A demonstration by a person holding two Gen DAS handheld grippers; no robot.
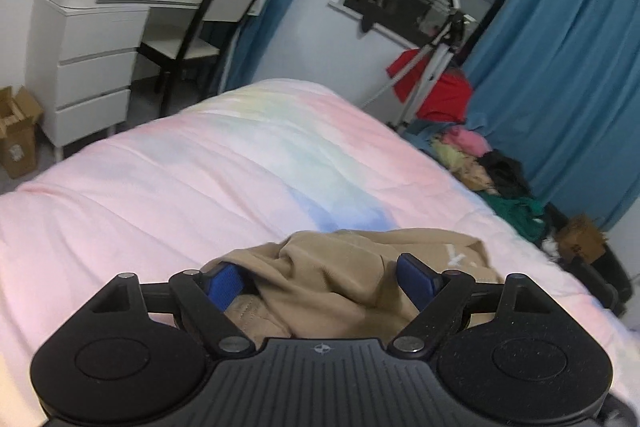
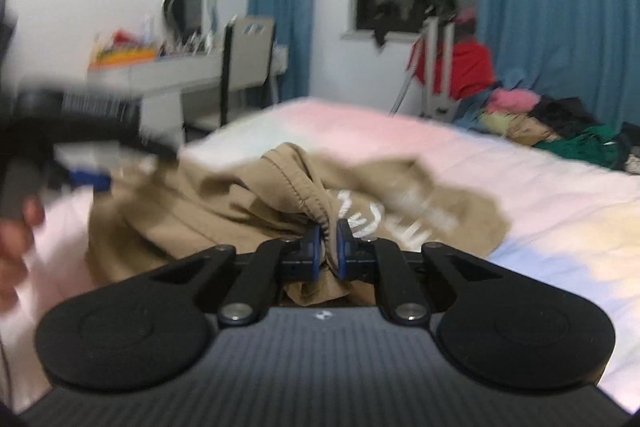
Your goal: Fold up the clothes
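Lying crumpled on the pink pastel bedspread (image 1: 160, 187) near its front edge, the tan garment (image 2: 248, 195) with white lettering is bunched up in front of you. Your right gripper (image 2: 329, 243) has its jaws pressed together on a gathered, stitched hem of the cloth, while your left gripper (image 1: 326, 277) has its blue pads (image 1: 226, 285) spread wide with a fold of the fabric lying loose between them. Beyond the bed stand a white dresser (image 1: 88, 67), a chair (image 1: 208, 27), blue curtains (image 1: 560, 67) and a heap of clothes (image 1: 492, 171).
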